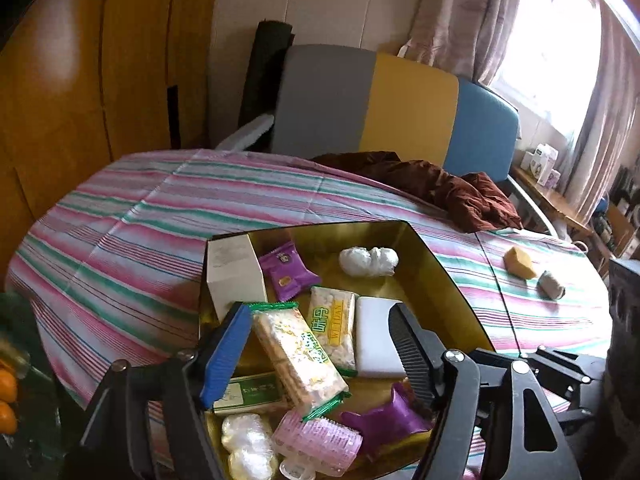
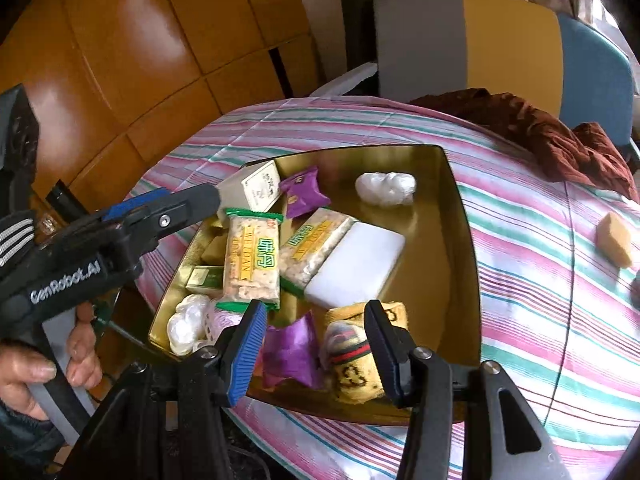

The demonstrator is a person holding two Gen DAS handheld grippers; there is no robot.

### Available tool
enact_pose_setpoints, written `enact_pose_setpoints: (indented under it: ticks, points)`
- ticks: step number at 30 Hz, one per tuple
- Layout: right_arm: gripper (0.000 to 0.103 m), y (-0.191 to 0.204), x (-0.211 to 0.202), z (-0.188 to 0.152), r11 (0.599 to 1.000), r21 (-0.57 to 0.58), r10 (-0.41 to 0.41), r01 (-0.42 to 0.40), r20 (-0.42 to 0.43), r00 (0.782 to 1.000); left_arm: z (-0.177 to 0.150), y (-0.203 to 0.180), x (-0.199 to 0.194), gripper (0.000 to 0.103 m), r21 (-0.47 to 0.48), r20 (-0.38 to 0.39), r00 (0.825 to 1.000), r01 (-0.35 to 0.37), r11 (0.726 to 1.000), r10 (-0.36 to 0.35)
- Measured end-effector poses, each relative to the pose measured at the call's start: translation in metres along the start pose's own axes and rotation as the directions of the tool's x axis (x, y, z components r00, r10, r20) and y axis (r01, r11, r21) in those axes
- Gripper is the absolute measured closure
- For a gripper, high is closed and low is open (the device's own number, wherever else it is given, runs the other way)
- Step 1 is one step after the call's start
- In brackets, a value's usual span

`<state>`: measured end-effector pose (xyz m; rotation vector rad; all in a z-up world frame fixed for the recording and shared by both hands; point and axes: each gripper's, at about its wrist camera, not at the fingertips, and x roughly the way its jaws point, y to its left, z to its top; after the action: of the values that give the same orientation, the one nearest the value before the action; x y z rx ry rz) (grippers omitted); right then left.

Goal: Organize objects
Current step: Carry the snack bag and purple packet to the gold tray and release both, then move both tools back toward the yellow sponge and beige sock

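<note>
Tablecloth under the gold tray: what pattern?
The tablecloth is striped in pink, green and white; the left wrist view shows it best.

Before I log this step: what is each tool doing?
Left tool: open, holding nothing, over the snack packet.
Right tool: open, nothing gripped, over the tin.

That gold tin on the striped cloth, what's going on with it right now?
A person holds a gripper in each hand over the gold tin, which holds snack packets, a white block and other bits. The left gripper stands open above a cracker packet, gripping nothing. The right gripper hangs over a yellow patterned roll in the tin's near corner, not clamped on it. A yellow sponge and a small grey thing lie outside on the cloth.
</note>
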<state>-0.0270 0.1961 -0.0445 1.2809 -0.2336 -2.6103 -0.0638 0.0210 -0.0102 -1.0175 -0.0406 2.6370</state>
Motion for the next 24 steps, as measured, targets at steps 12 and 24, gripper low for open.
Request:
enact_pose_setpoints:
  ticks: [12,24]
  points:
    - [0.051,-0.019,-0.013,0.001,0.998,0.044,-0.05,0.048,0.029,0.998,-0.005,-0.019,-0.007,0.029,0.082,0.031,0.999,-0.023,0.996,0.021]
    - [0.051,-0.078,-0.039,0.0,0.974,0.174,-0.155,0.143,0.055,0.986,-0.006,-0.05,-0.006,0.028,0.168,0.023,1.0,0.013,0.986,-0.017]
